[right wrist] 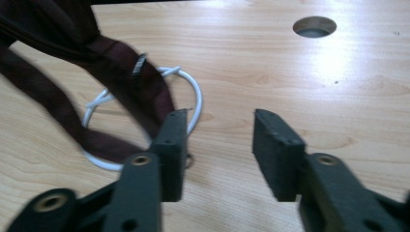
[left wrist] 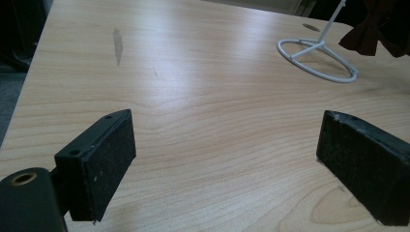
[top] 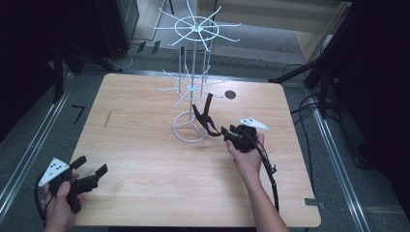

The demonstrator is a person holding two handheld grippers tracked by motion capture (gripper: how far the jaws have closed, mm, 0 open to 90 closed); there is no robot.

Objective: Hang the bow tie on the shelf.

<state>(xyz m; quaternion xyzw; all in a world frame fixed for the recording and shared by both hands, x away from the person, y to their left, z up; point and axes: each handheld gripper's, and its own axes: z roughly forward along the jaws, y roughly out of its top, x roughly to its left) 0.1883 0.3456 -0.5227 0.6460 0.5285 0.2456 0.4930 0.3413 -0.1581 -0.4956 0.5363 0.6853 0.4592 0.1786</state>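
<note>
Right gripper (right wrist: 220, 154) stands spread, nothing between its pads, beside the dark strap (right wrist: 121, 87) (draped over the wire rack (top: 192, 72)); left gripper (left wrist: 225, 164) spread wide.

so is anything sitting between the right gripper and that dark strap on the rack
Nothing visible does. The right gripper stands open right beside the dark strap, which hangs on the white wire rack; only bare table lies around them.

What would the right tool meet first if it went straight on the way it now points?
Probably the dark strap hanging on the white rack; the right tool points at it, open. Depth is unclear.
</note>
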